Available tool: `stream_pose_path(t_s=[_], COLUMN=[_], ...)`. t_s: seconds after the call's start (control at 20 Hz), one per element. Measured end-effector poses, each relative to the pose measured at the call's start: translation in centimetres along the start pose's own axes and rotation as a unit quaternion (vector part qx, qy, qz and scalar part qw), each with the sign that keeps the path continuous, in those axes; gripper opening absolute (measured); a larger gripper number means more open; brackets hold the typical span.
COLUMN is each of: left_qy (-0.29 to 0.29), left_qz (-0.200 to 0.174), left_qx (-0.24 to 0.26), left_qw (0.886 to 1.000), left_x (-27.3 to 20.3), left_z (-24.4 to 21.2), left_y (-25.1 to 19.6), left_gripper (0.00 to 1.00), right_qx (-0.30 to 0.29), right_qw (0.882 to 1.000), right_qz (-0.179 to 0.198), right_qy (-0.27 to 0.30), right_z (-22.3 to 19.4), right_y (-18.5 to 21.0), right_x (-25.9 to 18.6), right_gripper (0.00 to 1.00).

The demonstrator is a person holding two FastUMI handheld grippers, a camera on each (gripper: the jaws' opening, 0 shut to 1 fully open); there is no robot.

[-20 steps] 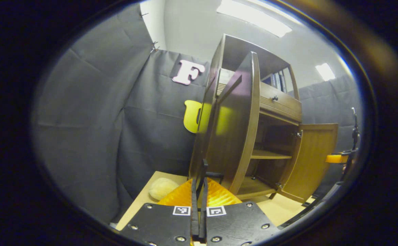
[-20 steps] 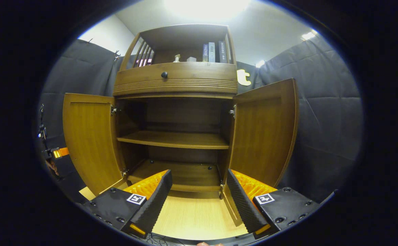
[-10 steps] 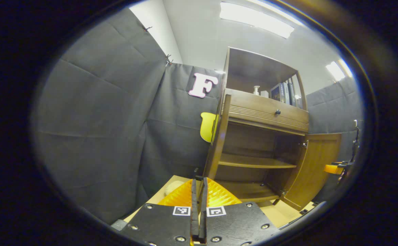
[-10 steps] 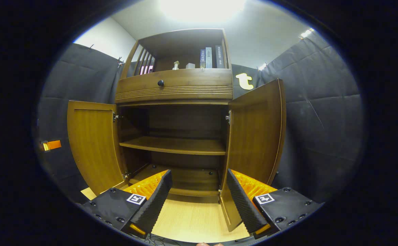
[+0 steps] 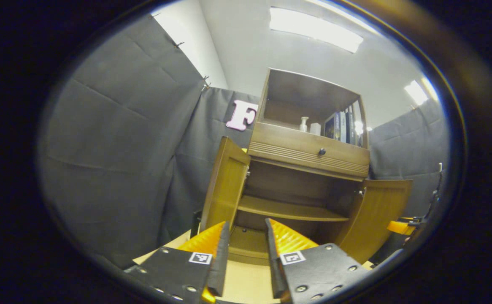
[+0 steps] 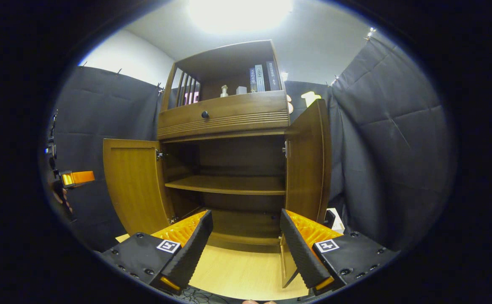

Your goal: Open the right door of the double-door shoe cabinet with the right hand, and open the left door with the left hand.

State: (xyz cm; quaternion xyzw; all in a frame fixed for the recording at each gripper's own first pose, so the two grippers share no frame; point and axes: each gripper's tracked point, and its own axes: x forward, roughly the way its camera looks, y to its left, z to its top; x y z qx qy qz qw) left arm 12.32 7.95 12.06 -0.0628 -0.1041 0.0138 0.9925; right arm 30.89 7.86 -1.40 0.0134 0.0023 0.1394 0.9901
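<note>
Both doors of the shoe cabinet stand swung wide, left door just far-left of the released left gripper, right door far-right of the released right gripper, neither touched.

Our left gripper carried black plates studded with screws. Each plate bore a square black-and-white marker, as did our right gripper.
</note>
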Motion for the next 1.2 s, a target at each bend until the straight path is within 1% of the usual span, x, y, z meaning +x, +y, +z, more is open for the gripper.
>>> stream_pose_path(t_s=[0.05, 0.15, 0.25, 0.3, 0.35, 0.4, 0.45, 0.5, 0.6, 0.65, 0.7, 0.75, 0.8, 0.9, 0.95, 1.05, 1.1, 1.2], left_qy=[-0.001, 0.009, 0.009, 0.005, 0.000, -0.006, -0.009, -0.009, 0.000, 0.000, -0.003, -0.008, -0.016, -0.038, -0.047, -0.063, -0.071, -0.085], left_qz=[0.008, 0.036, 0.048, 0.049, 0.051, 0.057, 0.063, 0.068, 0.074, 0.085, 0.096, 0.107, 0.124, 0.157, 0.164, 0.166, 0.168, 0.172], left_qx=[0.002, 0.009, 0.018, 0.022, 0.023, 0.021, 0.017, 0.014, 0.019, 0.023, 0.025, 0.025, 0.023, 0.021, 0.019, 0.023, 0.030, 0.045], left_qw=[1.000, 0.999, 0.999, 0.999, 0.998, 0.998, 0.998, 0.998, 0.997, 0.996, 0.995, 0.994, 0.992, 0.987, 0.985, 0.984, 0.983, 0.980], left_x=[-0.2, -0.3, -1.1, -1.8, -2.4, -3.1, -3.8, -4.2, -4.7, -5.0, -5.3, -5.6, -5.9, -6.1, -6.0, -5.8, -5.9, -6.2], left_z=[0.2, -0.4, -0.3, 0.0, 0.3, 0.5, 0.4, 0.0, -1.1, -1.4, -1.4, -1.4, -1.3, -0.9, -0.7, -0.3, -0.1, 0.2], left_y=[-0.7, -1.1, -2.7, -3.8, -4.8, -5.4, -6.1, -6.9, -8.4, -8.9, -9.2, -9.8, -9.8, -9.8, -10.2, -11.1, -11.4, -11.3], left_gripper=[0.56, 0.76, 0.96, 0.96, 0.96, 0.96, 0.96, 0.96, 0.96, 0.96, 0.96, 0.96, 0.96, 0.96, 0.96, 0.97, 0.97, 0.96], right_qx=[0.002, 0.007, 0.018, 0.023, 0.024, 0.022, 0.017, 0.014, 0.024, 0.029, 0.031, 0.033, 0.036, 0.045, 0.047, 0.046, 0.044, 0.044], right_qw=[1.000, 1.000, 0.999, 0.999, 0.999, 0.999, 0.998, 0.998, 0.997, 0.996, 0.996, 0.996, 0.995, 0.995, 0.994, 0.994, 0.995, 0.995], right_qz=[0.007, 0.019, 0.032, 0.037, 0.042, 0.046, 0.049, 0.050, 0.054, 0.056, 0.056, 0.057, 0.059, 0.066, 0.068, 0.074, 0.075, 0.074], right_qy=[0.003, 0.010, 0.015, 0.015, 0.016, 0.020, 0.028, 0.039, 0.054, 0.057, 0.060, 0.064, 0.068, 0.068, 0.066, 0.059, 0.055, 0.051], right_z=[-0.3, -0.8, -1.2, -1.1, -1.2, -1.5, -2.0, -2.6, -3.3, -3.5, -3.9, -4.3, -4.6, -4.4, -4.2, -4.1, -4.0, -3.9], right_y=[-0.1, -0.7, -1.0, -1.2, -1.5, -1.7, -2.1, -2.7, -3.7, -4.2, -4.8, -5.3, -5.5, -5.6, -5.7, -5.6, -5.6, -5.6], right_x=[-0.4, -0.9, -1.2, -1.3, -1.6, -1.8, -2.1, -2.6, -3.8, -4.5, -5.1, -5.7, -6.1, -6.7, -6.9, -7.3, -7.4, -7.2], right_gripper=[1.00, 1.00, 1.00, 1.00, 0.94, 0.98, 0.98, 0.93, 0.94, 0.93, 0.98, 1.00, 0.98, 0.98, 0.98, 0.98, 0.92, 0.92])
